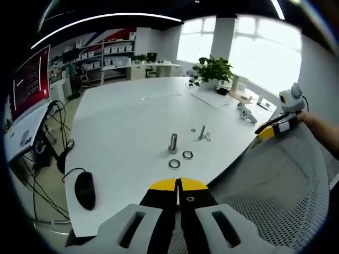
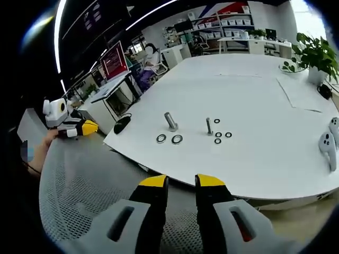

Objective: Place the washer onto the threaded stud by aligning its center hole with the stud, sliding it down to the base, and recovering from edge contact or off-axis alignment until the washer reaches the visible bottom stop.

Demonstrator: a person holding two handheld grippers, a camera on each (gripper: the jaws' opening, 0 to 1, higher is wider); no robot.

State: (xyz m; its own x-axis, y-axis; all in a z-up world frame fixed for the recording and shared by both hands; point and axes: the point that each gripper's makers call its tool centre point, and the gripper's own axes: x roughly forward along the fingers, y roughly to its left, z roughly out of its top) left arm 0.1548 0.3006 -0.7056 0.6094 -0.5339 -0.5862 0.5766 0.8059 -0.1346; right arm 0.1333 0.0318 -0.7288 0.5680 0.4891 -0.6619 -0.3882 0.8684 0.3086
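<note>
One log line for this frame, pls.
phase: pre-approach | left gripper: shut | right gripper: open | washers: on table beside studs

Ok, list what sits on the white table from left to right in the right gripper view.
Computer mouse → two large washers → thick stud → thin stud → small washers → potted plant → white controllers.

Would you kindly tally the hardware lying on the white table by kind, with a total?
Studs: 2, a thick one and a thin one
Large washers: 2
Small washers: 4
Total: 8
</note>
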